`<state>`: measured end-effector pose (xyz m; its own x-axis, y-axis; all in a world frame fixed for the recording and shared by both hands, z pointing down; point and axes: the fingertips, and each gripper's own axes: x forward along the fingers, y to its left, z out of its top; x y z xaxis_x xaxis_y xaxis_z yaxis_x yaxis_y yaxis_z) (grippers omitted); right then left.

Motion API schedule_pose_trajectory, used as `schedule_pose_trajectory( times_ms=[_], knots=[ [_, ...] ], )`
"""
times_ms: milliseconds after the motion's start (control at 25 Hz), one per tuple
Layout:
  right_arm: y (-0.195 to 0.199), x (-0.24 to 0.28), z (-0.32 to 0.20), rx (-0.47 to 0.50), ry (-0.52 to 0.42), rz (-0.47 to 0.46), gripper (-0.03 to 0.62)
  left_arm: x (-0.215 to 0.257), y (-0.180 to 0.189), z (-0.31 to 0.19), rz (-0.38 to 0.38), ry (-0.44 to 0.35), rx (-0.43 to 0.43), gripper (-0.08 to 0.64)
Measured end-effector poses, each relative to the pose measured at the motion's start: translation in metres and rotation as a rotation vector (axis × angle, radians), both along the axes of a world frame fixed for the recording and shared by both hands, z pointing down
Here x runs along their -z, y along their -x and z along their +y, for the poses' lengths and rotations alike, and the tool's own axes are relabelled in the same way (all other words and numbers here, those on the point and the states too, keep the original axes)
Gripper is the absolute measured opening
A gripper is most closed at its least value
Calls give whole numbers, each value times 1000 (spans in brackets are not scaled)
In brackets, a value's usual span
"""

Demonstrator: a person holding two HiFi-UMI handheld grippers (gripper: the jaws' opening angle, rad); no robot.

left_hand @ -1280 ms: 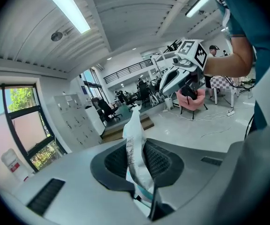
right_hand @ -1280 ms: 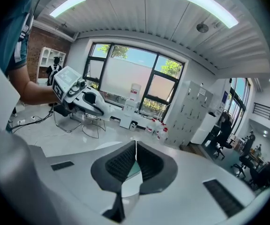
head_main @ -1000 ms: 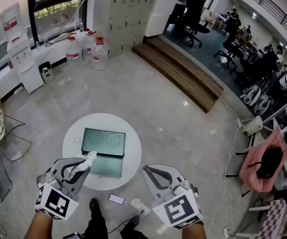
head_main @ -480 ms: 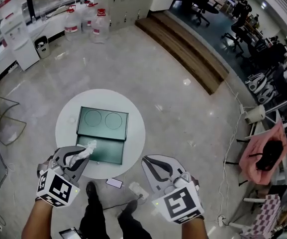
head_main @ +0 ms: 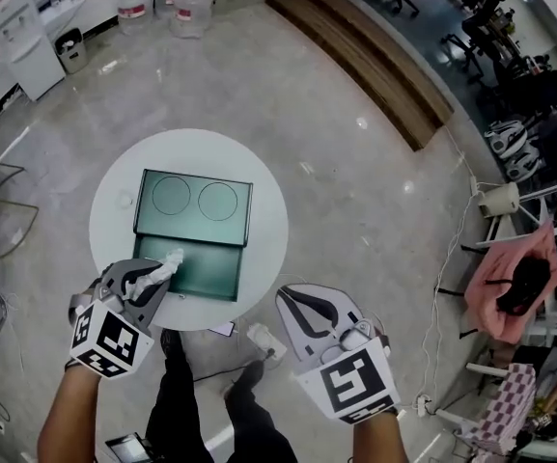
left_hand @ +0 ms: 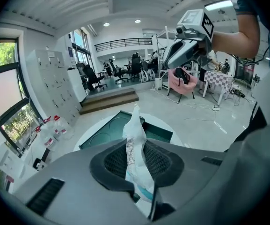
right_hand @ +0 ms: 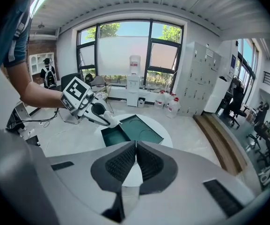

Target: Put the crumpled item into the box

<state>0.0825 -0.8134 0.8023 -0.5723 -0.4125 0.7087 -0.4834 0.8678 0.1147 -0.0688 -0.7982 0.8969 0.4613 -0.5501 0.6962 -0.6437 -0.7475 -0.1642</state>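
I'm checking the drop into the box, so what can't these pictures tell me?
Crumpled wrapper: lower end hidden between the left gripper's jaws, left gripper view; print too blurred to read.
Green box: near-left corner covered by that gripper and wrapper, head view.

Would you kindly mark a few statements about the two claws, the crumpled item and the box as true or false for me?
1. The left claw is shut on the crumpled item. True.
2. The crumpled item lies inside the box. False: it is held in the left claw, by the box's near edge.
3. The right claw is wide open. False: its jaws are together with nothing between them.
4. The box stands open on the round white table. True.
5. The right claw touches the box. False: in the head view it is off to the right, past the table's edge.
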Motion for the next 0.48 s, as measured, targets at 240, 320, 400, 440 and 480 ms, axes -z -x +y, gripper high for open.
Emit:
schedule_pose_trajectory(
  times_ms=[240, 320, 400, 440, 480],
  knots=[
    [8, -39, -13, 3, 42, 14, 38, -51, 3, -14, -18, 66, -3, 74],
    [10, -47, -13, 4, 52, 15, 38, -61, 4, -16, -25, 77, -1, 74],
    [8, -53, -13, 3, 61, 15, 38, -67, 2, -18, -30, 83, 1, 75],
    [7, -55, -12, 3, 64, 14, 38, -69, 0, -19, -31, 85, 2, 77],
    [5, -57, -12, 4, 67, 14, 38, -71, -2, -20, -32, 86, 3, 78]
  ],
)
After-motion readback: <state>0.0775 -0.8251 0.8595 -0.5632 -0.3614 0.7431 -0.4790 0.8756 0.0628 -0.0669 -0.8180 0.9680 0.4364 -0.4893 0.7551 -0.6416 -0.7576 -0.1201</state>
